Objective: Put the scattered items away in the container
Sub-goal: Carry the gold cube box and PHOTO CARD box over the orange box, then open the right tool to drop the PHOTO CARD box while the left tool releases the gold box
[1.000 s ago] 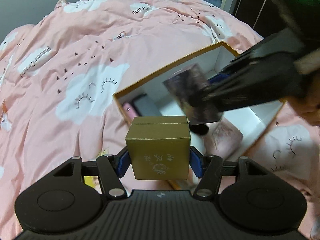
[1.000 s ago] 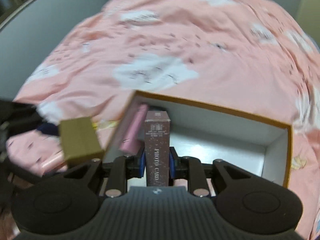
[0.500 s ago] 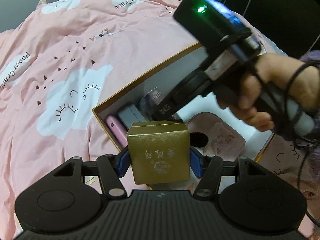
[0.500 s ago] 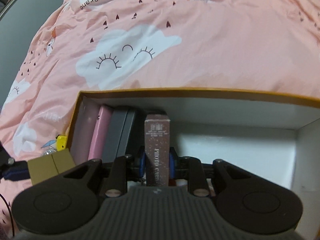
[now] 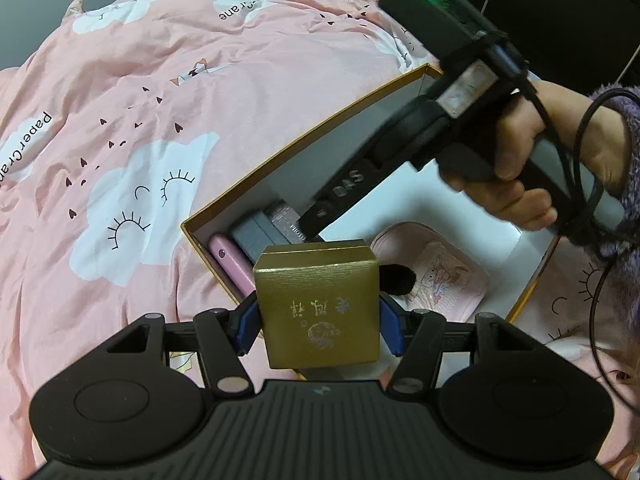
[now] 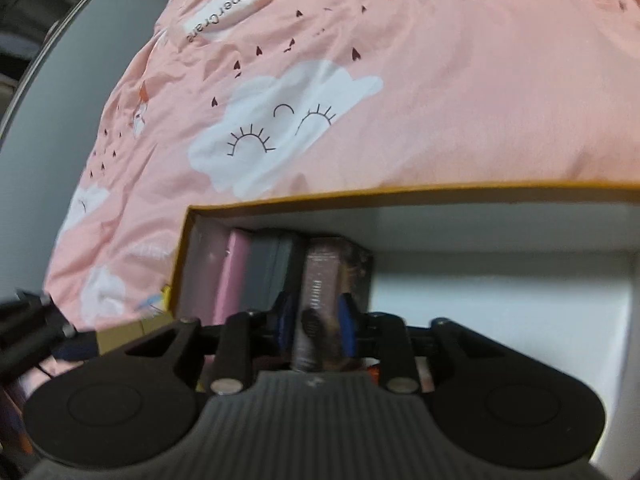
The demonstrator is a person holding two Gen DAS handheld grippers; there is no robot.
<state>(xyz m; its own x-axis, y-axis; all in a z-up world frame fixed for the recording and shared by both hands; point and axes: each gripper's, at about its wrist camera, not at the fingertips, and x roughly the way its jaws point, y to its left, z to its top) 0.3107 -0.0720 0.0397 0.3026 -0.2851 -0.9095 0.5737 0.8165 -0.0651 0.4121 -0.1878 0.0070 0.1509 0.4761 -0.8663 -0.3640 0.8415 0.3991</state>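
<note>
Right gripper [image 6: 314,326], jaws closing on the slim brown photo-card box [image 6: 320,300], slots it into the orange-rimmed white cardboard container [image 6: 400,196]; left gripper [image 5: 318,316] clamps the gold cube box [image 5: 318,304], next to drop in.

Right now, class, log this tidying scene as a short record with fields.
surface: pink cloud-print duvet
container: open orange-rimmed white box
left gripper: shut on gold cube-shaped carton, above box's near edge
right gripper: jaws closing on brown photo-card pack, standing it beside grey case
also inside: flat pink pouch
</note>
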